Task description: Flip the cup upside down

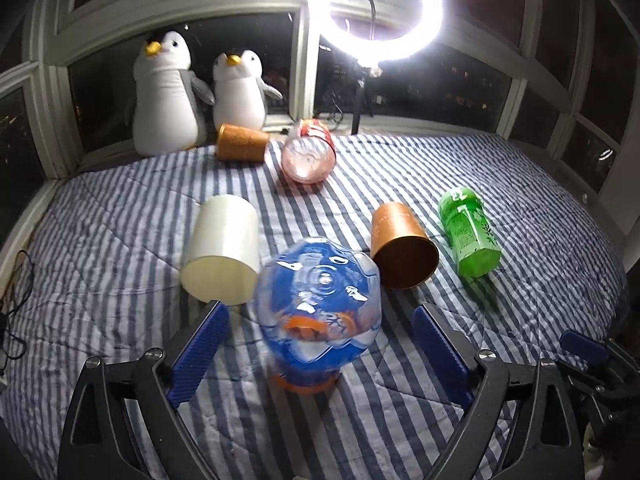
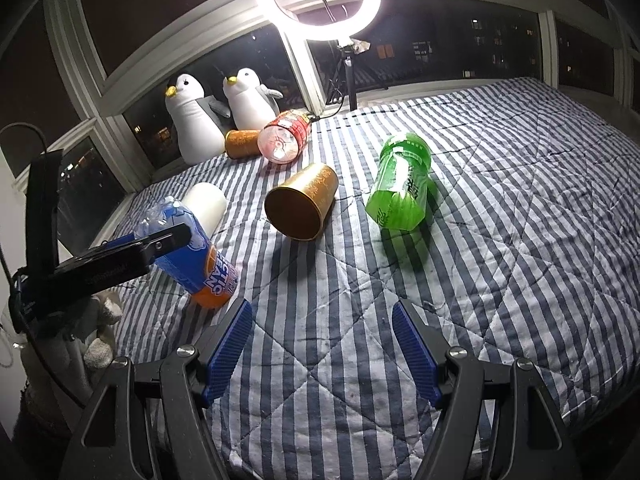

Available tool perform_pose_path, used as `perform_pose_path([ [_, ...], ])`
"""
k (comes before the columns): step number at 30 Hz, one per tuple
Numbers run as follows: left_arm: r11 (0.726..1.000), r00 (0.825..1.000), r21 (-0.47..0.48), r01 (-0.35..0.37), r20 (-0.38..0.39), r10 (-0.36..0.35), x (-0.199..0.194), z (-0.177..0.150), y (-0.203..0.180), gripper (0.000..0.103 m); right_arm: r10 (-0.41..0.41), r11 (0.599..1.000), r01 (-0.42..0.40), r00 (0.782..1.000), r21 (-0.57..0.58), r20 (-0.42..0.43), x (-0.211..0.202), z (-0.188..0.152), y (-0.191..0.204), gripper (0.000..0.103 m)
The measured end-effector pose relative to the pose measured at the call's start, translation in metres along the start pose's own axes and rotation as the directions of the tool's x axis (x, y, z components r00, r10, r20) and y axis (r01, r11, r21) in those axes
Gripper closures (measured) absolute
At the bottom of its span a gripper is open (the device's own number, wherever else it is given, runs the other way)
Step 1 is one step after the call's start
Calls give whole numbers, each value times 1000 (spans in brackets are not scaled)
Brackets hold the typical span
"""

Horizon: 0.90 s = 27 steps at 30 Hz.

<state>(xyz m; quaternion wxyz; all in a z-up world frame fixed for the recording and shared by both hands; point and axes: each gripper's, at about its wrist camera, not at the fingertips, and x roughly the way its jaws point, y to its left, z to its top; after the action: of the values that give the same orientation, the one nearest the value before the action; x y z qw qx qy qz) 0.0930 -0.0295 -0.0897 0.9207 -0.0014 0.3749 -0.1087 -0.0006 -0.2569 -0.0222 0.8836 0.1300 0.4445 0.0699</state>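
A gold cup lies on its side on the striped quilt, mouth toward me. A white cup lies on its side to its left. Another gold cup lies by the penguins. My left gripper is open, its blue pads wide on either side of a blue bottle that stands leaning on the quilt, not touching it. My right gripper is open and empty over bare quilt, short of the near gold cup.
A green bottle lies to the right of the gold cup. A red bottle lies farther back. Two plush penguins and a ring light stand at the window. Cables trail off the left edge.
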Motion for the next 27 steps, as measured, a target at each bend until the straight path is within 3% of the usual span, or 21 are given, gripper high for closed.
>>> perform_pose_path([
  [5, 1000, 999, -17, -21, 40, 21, -32, -7, 11, 6, 0, 999, 1, 1000, -32, 30, -9, 0, 14, 33],
  [8, 999, 996, -27, -46, 76, 48, -58, -16, 16, 4, 5, 998, -1, 998, -62, 58, -17, 0, 28, 27],
  [16, 987, 971, -53, -152, 177, 159, -127, -53, 26, 1, 17, 987, 8, 987, -158, 158, -41, -9, 72, 16],
  [27, 973, 947, -116, -199, 232, 221, -183, -97, 35, 1, 8, 980, 44, 966, -196, 259, -72, -34, 108, 7],
])
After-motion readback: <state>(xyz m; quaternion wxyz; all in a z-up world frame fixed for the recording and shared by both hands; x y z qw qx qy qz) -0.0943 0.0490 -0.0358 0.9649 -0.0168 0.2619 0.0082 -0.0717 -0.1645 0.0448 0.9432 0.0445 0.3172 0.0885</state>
